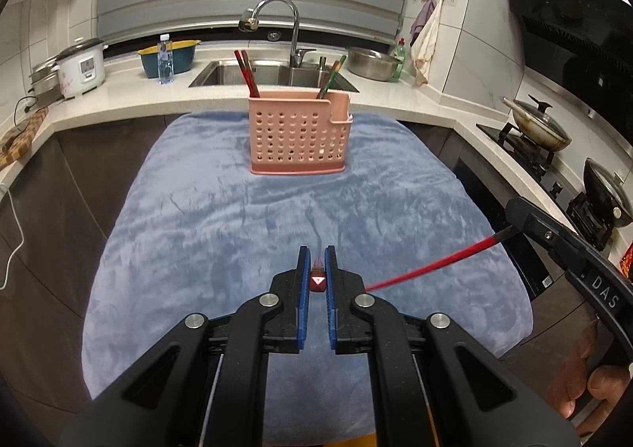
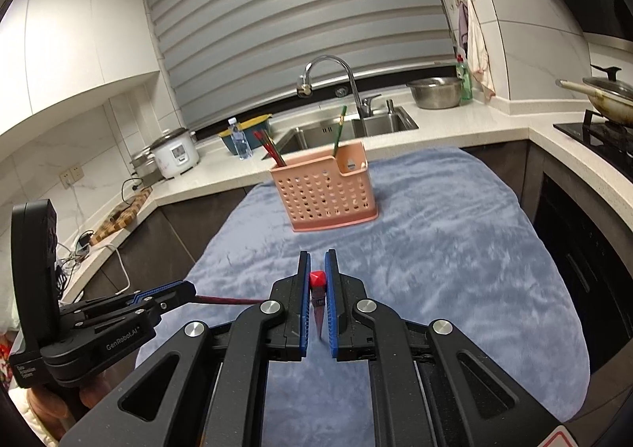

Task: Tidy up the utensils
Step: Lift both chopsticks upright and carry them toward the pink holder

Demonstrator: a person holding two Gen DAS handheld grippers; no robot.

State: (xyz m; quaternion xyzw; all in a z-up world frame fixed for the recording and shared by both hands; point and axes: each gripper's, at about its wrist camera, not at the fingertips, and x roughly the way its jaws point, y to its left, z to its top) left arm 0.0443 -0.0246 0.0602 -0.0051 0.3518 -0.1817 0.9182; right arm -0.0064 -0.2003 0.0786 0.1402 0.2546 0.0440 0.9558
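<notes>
Both grippers hold a red chopstick each above the blue towel (image 1: 237,209) covering the surface. The left gripper (image 1: 317,269) has its jaws clamped on a chopstick (image 1: 317,282) seen end-on at lower centre. The right gripper (image 2: 317,272) is likewise clamped on another chopstick (image 2: 317,280). The pink basket (image 1: 298,134) stands at the towel's far edge, upper centre, with more chopsticks upright inside.

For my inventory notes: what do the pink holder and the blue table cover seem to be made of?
Pink perforated holder: probably moulded plastic, matt, with even round holes and a smooth rim. Blue table cover: likely plush fleece fabric, with soft nap and wrinkles.
</notes>
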